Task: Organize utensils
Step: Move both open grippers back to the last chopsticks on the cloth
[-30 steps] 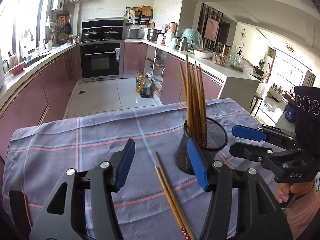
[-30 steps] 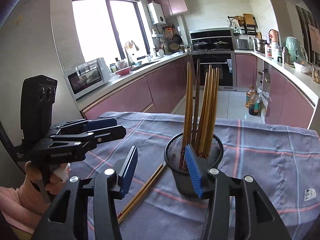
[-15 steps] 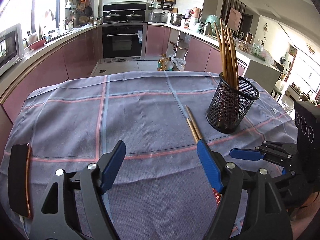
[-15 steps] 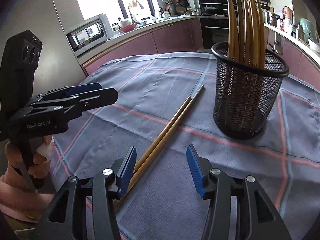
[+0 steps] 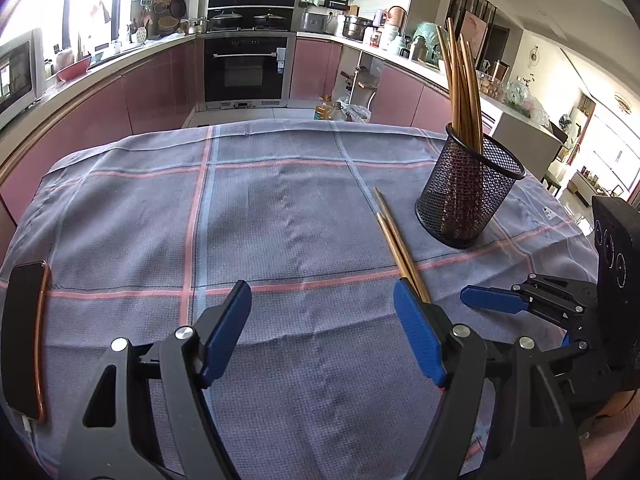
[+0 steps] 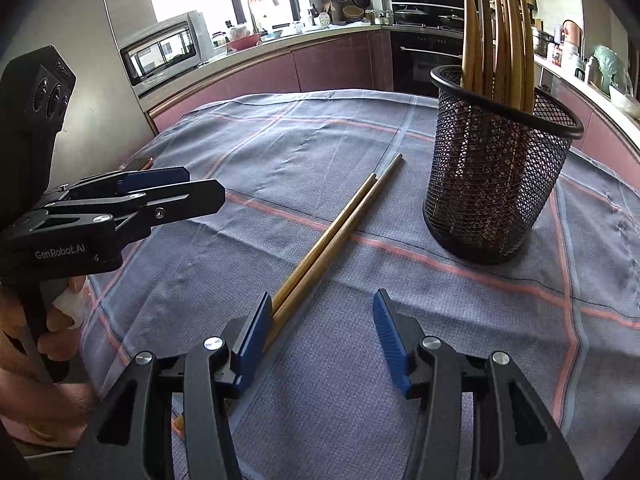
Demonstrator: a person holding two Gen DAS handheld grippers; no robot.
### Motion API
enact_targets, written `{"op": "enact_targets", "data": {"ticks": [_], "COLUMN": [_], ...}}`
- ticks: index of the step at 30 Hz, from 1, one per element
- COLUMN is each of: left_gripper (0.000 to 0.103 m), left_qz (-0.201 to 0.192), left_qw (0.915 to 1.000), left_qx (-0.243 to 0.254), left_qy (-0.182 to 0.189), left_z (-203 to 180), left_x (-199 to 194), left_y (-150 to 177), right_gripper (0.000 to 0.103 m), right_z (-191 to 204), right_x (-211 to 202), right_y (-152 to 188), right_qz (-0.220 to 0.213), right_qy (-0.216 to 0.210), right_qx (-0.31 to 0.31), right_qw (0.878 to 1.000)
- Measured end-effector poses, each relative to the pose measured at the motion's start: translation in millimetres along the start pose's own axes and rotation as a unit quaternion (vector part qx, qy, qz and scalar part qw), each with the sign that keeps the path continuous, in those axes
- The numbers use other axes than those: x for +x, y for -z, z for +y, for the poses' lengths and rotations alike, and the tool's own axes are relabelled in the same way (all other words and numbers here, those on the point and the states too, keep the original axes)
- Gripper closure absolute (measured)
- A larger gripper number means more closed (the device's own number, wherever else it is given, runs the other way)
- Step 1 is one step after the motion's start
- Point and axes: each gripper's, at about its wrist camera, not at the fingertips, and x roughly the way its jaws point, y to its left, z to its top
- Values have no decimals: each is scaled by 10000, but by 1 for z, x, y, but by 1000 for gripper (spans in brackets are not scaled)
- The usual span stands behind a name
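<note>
A black mesh holder (image 5: 468,196) (image 6: 496,184) stands upright on the checked cloth with several wooden chopsticks (image 5: 460,92) (image 6: 500,40) in it. A loose pair of chopsticks (image 5: 396,240) (image 6: 340,224) lies flat on the cloth beside it. My left gripper (image 5: 320,300) is open and low over bare cloth, and the pair's near end runs behind its right finger. My right gripper (image 6: 322,304) is also open with nothing between its fingers. The pair passes under the tip of its left finger. Each gripper shows in the other's view, the right gripper (image 5: 480,300) and the left gripper (image 6: 204,185).
A dark phone (image 5: 24,340) lies at the cloth's left edge. The grey cloth (image 5: 280,208) with red and blue lines covers the table. Pink kitchen cabinets, an oven and a crowded counter lie beyond the far edge. A hand (image 6: 60,320) holds the left gripper.
Both grippers have sunk toward the cloth and drawn back from the holder, which now stands farther ahead. The left jaws stand wider than a second ago. The loose pair has not moved.
</note>
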Motion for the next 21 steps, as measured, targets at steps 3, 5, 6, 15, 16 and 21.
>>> {"op": "enact_targets", "data": {"ticks": [3, 5, 6, 15, 16, 21], "left_gripper": [30, 30, 30, 35, 36, 43], "left_qz": [-2, 13, 28, 317, 375, 558], "left_qw": [10000, 10000, 10000, 9973, 9964, 9926], "left_qx": [11, 34, 53, 480, 550, 821], "left_qy": [7, 8, 32, 451, 518, 705], "left_z": [-1, -2, -3, -26, -30, -46], "left_x": [1, 2, 3, 13, 15, 21], "left_y": [1, 3, 4, 15, 16, 25], "right_gripper": [54, 54, 55, 57, 59, 61], "right_z": [-2, -6, -7, -19, -20, -22], "right_x": [1, 0, -1, -5, -6, -7], "right_y": [-1, -1, 0, 3, 4, 4], "right_qz": [71, 95, 110, 164, 170, 197], "right_qy": [115, 94, 113, 16, 19, -53], "right_qx": [-7, 73, 83, 189, 192, 246], "right_qw": [9999, 9999, 9998, 9997, 9997, 9995]}}
